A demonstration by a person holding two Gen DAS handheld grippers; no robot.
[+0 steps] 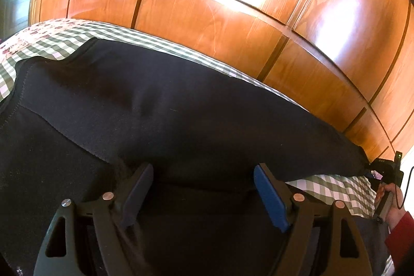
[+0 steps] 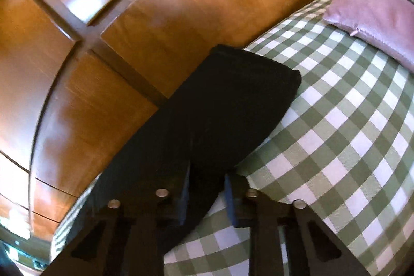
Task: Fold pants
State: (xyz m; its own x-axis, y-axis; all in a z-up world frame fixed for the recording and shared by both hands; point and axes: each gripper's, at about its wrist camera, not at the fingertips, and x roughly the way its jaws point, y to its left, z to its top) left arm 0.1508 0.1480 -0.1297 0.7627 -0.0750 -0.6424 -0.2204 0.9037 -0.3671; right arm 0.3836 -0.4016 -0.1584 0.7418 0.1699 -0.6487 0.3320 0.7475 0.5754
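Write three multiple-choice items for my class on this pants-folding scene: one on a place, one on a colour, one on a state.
1. Where do the black fabric pants lie?
A. on the green-and-white checked bedspread
B. on a wooden floor
C. inside a drawer

2. What colour is the square cushion?
A. blue
B. yellow
C. pink

3. How is the left gripper?
A. shut on a cushion
B. open
C. out of view

Answers:
1 A: checks border the pants.
2 C: it looks pink.
3 B: its jaws stand apart over the pants.

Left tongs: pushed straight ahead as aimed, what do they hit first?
Most likely the black pants spread on the checked bedcover; the open left tongs already sit low over that cloth. Depth unclear.
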